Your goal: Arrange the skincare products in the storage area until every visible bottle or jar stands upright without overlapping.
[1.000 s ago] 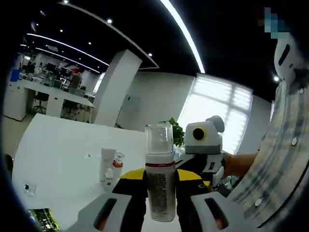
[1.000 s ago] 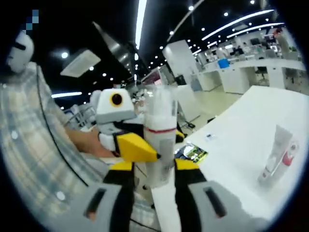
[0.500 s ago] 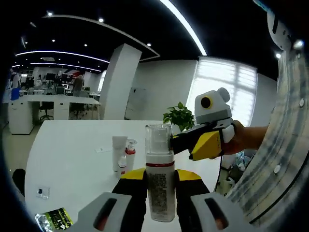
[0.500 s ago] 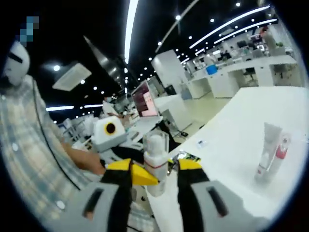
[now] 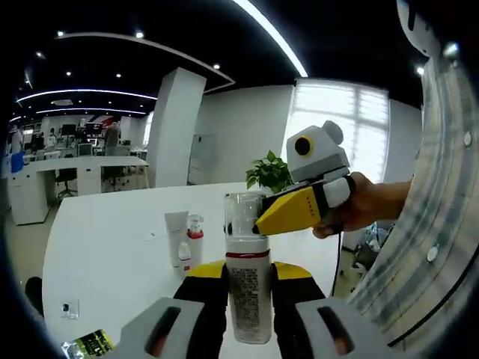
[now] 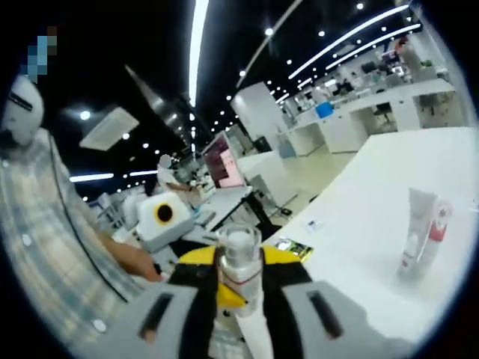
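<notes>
My left tool (image 5: pixel 248 299) clamped the clear-capped white pump bottle (image 5: pixel 248 288) upright above the white counter (image 5: pixel 105 239). My right tool (image 6: pixel 238 295) bracketed its cap; grip indeterminate. Risk: opposing pulls could tip it. Open counter lay beside the standing white tube (image 5: pixel 177 238).

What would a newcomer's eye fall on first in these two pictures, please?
A clear-capped bottle held upright off the white table, clamped in the left tool. The right tool's yellow tips sit at the bottle's cap. Farther back, a white tube and small pump bottle stand together.
</notes>
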A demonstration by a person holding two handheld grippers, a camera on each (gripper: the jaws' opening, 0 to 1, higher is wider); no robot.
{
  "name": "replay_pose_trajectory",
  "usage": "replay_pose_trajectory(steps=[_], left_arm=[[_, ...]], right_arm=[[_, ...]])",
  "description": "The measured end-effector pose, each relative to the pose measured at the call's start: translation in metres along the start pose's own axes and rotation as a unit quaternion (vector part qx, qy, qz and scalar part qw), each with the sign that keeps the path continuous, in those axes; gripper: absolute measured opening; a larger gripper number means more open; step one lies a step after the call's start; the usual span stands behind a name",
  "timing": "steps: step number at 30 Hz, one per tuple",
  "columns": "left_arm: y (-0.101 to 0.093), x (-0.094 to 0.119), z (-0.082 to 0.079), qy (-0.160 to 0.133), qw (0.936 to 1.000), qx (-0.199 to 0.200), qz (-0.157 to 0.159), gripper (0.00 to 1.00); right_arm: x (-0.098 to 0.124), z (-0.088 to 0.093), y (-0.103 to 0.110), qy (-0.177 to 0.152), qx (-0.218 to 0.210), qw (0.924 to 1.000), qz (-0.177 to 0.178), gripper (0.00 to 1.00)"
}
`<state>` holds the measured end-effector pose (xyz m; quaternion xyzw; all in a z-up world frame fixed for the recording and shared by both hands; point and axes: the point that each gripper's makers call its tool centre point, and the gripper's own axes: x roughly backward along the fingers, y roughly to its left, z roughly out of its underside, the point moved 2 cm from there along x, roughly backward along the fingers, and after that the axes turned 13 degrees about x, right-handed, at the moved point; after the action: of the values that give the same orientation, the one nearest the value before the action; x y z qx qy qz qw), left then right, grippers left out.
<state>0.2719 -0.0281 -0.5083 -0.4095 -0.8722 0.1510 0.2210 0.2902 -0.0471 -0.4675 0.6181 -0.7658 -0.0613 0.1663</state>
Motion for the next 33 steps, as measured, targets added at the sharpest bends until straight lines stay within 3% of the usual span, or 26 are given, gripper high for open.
replay_pose_trajectory(steps=[4, 10, 13, 15, 23, 26, 33], left_arm=[[-0.001, 0.000, 0.001, -0.001, 1.0000, -0.007, -0.001, 0.22], [0.002, -0.001, 0.004, -0.003, 0.9997, 0.021, -0.007, 0.23], [0.007, 0.001, 0.008, -0.003, 0.9986, 0.051, -0.016, 0.33], [0.011, 0.004, 0.012, -0.005, 0.9976, 0.062, -0.029, 0.38], [0.021, 0.021, 0.030, 0.010, 0.9941, 0.085, -0.066, 0.38], [0.024, 0.027, 0.035, 0.006, 0.9913, 0.108, -0.075, 0.38], [0.023, 0.036, 0.043, 0.011, 0.9887, 0.120, -0.089, 0.38]], right_arm=[[0.001, 0.000, 0.002, 0.001, 0.008, 1.0000, 0.002, 0.19], [0.000, 0.001, 0.001, 0.010, 0.025, 0.9996, 0.005, 0.19], [0.000, -0.001, -0.002, 0.011, 0.037, 0.9992, 0.013, 0.19], [0.001, -0.002, -0.011, 0.012, 0.046, 0.9984, 0.030, 0.19], [0.007, 0.005, -0.050, 0.025, 0.062, 0.9941, 0.086, 0.19], [0.012, 0.010, -0.069, 0.035, 0.084, 0.9894, 0.113, 0.19], [0.024, 0.022, -0.101, 0.048, 0.107, 0.9816, 0.150, 0.19]])
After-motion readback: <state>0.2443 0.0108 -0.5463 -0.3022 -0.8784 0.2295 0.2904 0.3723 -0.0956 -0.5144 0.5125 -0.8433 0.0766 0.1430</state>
